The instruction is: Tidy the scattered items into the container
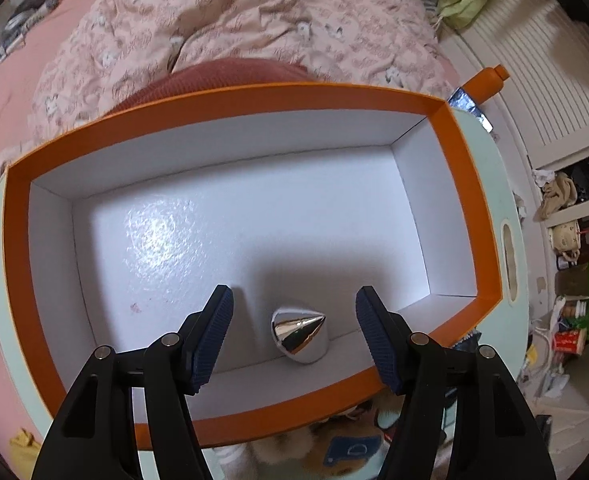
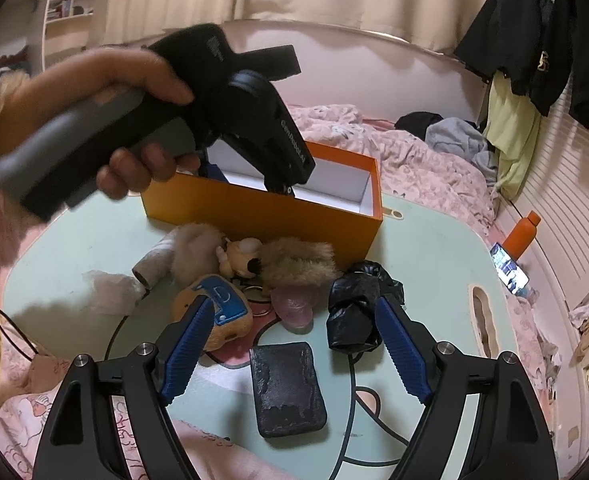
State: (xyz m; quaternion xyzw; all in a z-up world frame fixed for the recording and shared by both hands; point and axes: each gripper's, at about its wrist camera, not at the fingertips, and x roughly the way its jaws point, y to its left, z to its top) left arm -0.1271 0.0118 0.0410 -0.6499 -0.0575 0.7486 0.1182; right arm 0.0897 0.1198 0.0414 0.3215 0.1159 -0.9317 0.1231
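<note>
An orange box with a white inside (image 1: 254, 100) stands on a pale green table (image 2: 434, 256). A shiny silver cone-shaped item (image 1: 297, 331) lies on the box floor near its front wall. My left gripper (image 1: 292, 314) is open just above the cone, not touching it; it also shows in the right wrist view (image 2: 282, 184), reaching into the box (image 2: 262, 216). My right gripper (image 2: 290, 322) is open and empty over the table. Below it lie a dark worn wallet (image 2: 288, 388), a crumpled black bag (image 2: 360, 304), a pink translucent item (image 2: 294, 306), fluffy plush toys (image 2: 254, 258) and a cardboard tube (image 2: 154, 264).
A crumpled clear wrapper (image 2: 110, 288) lies at the table's left. An orange bottle (image 2: 522, 236) and a phone (image 2: 508, 268) sit at the right edge. Pink bedding (image 1: 234, 20) surrounds the table. Clothes hang at the right (image 2: 534, 32). Shelves with clutter stand at the right (image 1: 574, 260).
</note>
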